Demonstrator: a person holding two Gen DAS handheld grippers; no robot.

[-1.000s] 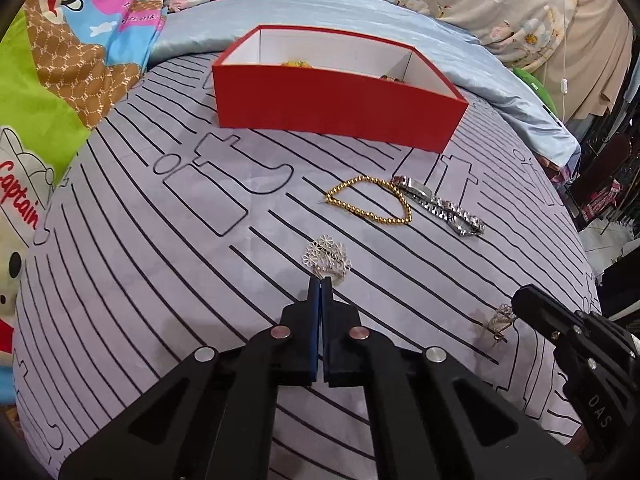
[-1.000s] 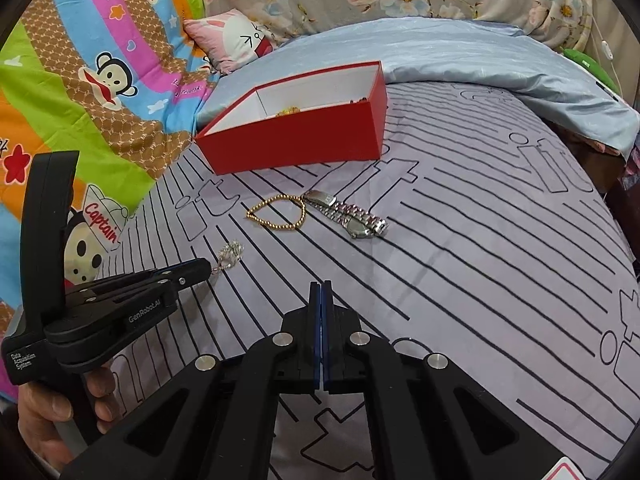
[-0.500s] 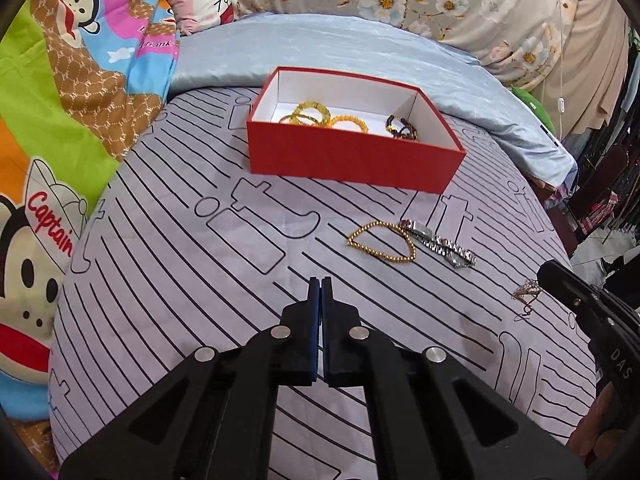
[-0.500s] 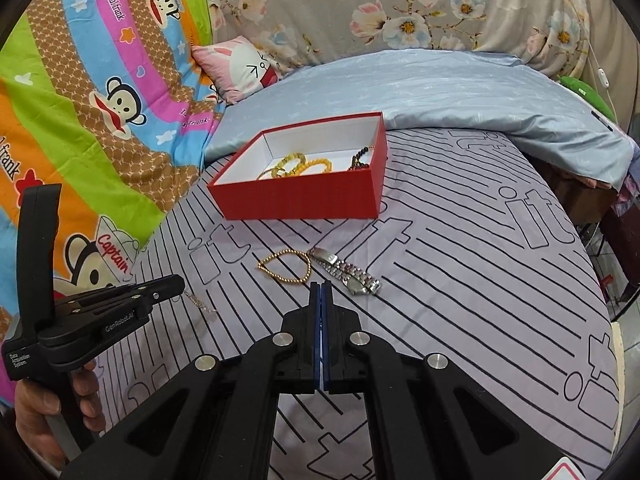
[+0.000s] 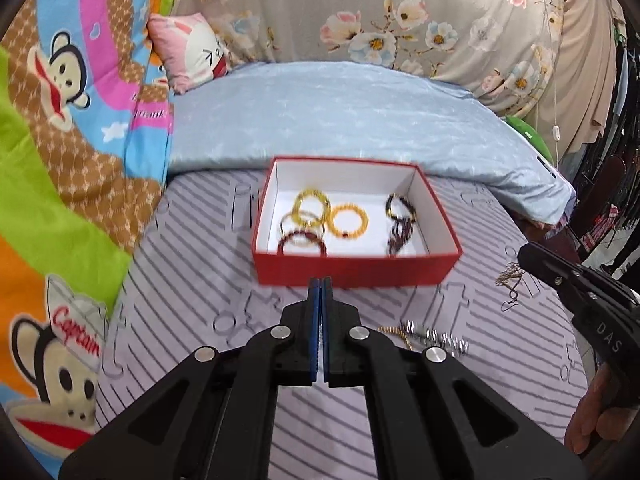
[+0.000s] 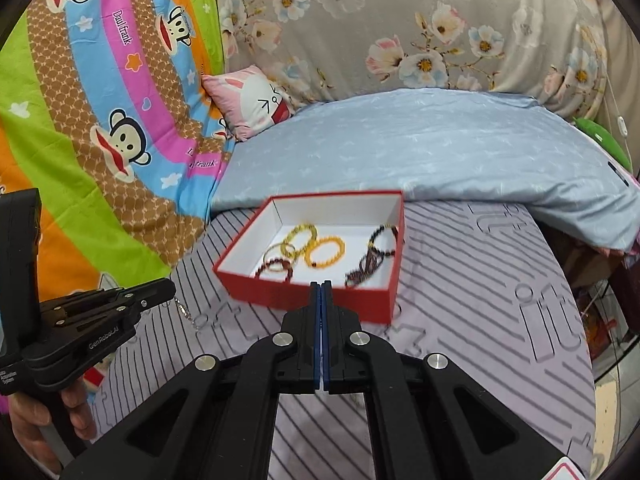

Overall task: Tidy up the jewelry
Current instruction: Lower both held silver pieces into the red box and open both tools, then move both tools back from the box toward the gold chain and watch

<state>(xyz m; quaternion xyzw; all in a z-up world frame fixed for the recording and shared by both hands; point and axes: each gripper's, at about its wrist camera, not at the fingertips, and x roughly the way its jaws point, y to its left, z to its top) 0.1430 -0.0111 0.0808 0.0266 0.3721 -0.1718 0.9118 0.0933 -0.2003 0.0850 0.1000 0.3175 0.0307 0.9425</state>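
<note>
Dangling from the closed left gripper [image 6: 166, 286] is a thin chain [image 6: 188, 312], its shape blurred, while the right gripper [image 5: 524, 254] pinches a gold trinket [image 5: 509, 286] too small to identify. The red box [image 5: 356, 270], mid-bed toward the far edge, holds beaded bracelets [image 5: 347, 220]. A gold bracelet [image 5: 394, 331] and silver watch [image 5: 438, 338] lie partly hidden behind the left gripper's fingers, near the striped sheet's [image 5: 192, 292] open near edge

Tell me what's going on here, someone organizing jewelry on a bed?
Yes. A person holds a tool in each hand. The left tool is shut on a thin silvery chain. The right tool is shut on a small gold-coloured piece. Both pieces dangle near the red box, which already holds bead bracelets. A gold bead bracelet and a silver watch band lie on the striped sheet.
</note>
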